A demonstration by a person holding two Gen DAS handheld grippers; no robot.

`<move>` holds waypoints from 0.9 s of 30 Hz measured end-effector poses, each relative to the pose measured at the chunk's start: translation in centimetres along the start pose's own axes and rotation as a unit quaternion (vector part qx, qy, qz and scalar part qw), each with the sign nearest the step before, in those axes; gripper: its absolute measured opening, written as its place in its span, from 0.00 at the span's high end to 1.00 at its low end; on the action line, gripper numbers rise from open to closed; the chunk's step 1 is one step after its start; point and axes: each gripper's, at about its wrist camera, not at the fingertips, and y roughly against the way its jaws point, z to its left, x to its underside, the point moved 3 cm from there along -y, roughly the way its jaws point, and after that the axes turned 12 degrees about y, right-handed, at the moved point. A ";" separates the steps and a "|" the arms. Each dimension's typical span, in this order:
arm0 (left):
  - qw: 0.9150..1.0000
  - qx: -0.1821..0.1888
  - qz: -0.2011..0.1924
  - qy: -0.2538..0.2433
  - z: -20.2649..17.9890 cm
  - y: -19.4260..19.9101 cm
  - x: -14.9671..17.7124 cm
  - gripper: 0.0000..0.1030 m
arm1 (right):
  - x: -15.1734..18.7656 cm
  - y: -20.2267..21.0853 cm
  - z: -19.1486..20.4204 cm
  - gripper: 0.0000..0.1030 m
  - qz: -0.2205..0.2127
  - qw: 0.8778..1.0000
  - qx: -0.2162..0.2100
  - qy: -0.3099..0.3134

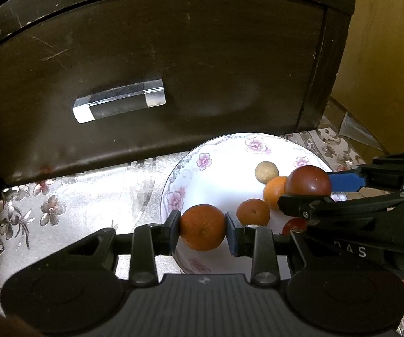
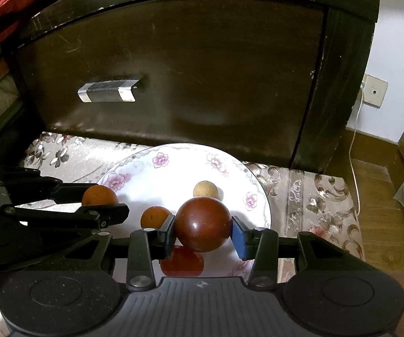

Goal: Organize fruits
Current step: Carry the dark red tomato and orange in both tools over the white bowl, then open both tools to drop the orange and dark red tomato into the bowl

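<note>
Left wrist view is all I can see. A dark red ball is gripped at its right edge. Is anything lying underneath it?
Observer: Yes, a red fruit lies on the plate below the dark red ball.
Operator: Do both pads touch the ball?
Observer: Yes, the right gripper has one pad against each side.
Operator: What is right of the cabinet?
Observer: A wall socket, with a white cable hanging down.

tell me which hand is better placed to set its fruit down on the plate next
Right, probably. The right gripper holds the dark red fruit over the plate's middle; the left gripper holds its orange at the rim.
</note>
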 end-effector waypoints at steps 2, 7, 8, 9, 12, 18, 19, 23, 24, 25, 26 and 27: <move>1.000 0.000 0.001 0.000 0.0 0.0 0.0 0.63 | 0.0 0.0 0.0 0.61 0.000 1.000 0.000 0.000; 1.000 -0.002 0.001 -0.002 0.0 0.1 -0.1 0.63 | 0.0 0.0 0.0 0.60 0.000 1.000 0.000 0.001; 1.000 -0.003 0.000 -0.002 0.0 0.1 -0.1 0.63 | 0.0 0.0 0.0 0.60 0.000 1.000 0.000 0.001; 1.000 -0.003 0.000 -0.003 0.0 0.1 -0.1 0.62 | 0.0 0.0 0.0 0.60 0.000 1.000 0.000 0.000; 1.000 -0.005 0.000 -0.004 0.0 0.1 0.0 0.62 | 0.0 0.1 0.1 0.60 -0.001 1.000 0.000 0.001; 1.000 -0.007 -0.001 -0.006 0.0 0.2 -0.1 0.62 | 0.0 0.1 0.1 0.60 -0.001 1.000 0.000 0.001; 1.000 -0.007 -0.002 -0.006 -0.1 0.3 -0.1 0.62 | 0.0 0.1 0.1 0.60 -0.001 1.000 -0.001 0.000; 1.000 -0.008 -0.005 -0.006 -0.1 0.6 -0.2 0.61 | -0.1 0.1 0.0 0.60 -0.002 1.000 -0.001 -0.001; 1.000 -0.009 -0.006 -0.006 -0.1 0.7 -0.2 0.61 | -0.1 0.2 0.1 0.60 -0.003 1.000 -0.001 -0.002; 1.000 -0.010 -0.006 -0.007 -0.1 0.8 -0.3 0.61 | -0.2 0.2 0.1 0.60 -0.003 1.000 -0.001 -0.002; 1.000 -0.010 -0.007 -0.007 -0.1 0.9 -0.3 0.61 | -0.2 0.3 0.1 0.60 -0.005 1.000 -0.001 -0.003; 1.000 -0.011 -0.007 -0.008 -0.1 1.0 -0.3 0.61 | -0.2 0.5 0.1 0.60 -0.006 1.000 -0.001 -0.003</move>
